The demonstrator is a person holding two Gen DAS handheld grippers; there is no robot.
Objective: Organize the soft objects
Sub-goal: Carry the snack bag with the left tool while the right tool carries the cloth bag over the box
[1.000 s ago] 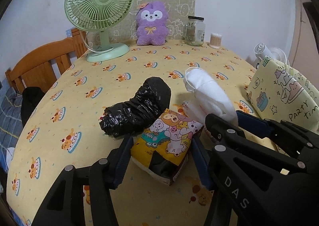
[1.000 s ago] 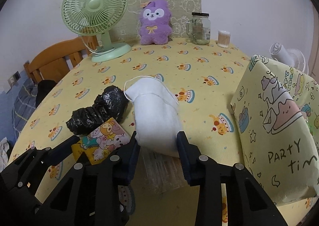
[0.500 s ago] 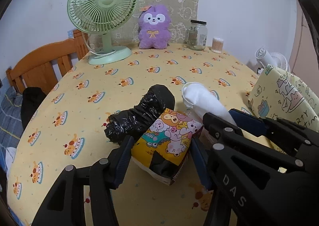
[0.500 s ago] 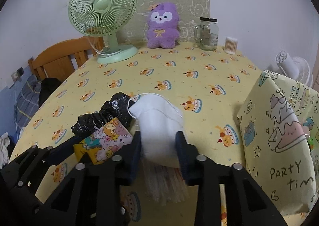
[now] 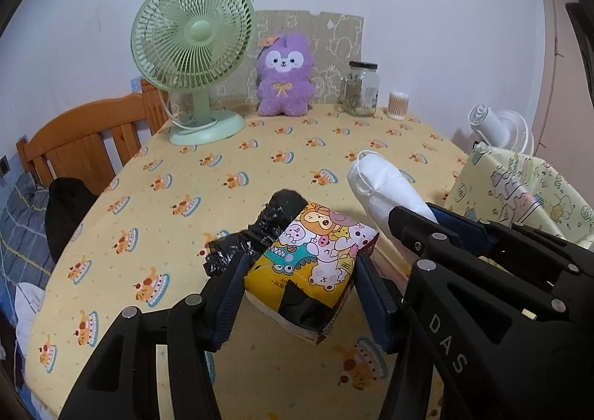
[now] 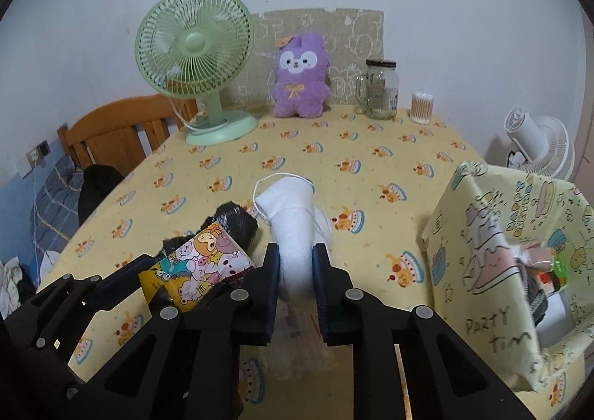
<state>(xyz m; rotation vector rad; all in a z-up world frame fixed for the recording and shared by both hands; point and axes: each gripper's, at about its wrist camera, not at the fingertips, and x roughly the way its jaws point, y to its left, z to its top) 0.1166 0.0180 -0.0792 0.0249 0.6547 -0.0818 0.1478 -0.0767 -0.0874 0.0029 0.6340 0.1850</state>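
Left gripper [image 5: 297, 286] clamps a cartoon tissue pack [image 5: 315, 264]; right gripper [image 6: 295, 282] clamps a white pouch [image 6: 293, 230], long axis pointing fwd. Fabric bin [image 6: 493, 264] sits at desk's right edge, nearer the right gripper.

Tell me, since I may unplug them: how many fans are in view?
2. A green desk fan stands at the table's far left corner; a white fan sits beyond the table's right edge, behind the yellow party bag. Others may be hidden.

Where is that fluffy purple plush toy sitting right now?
In both views the fluffy purple plush toy sits upright at the table's far edge, between the green desk fan and the glass jar.
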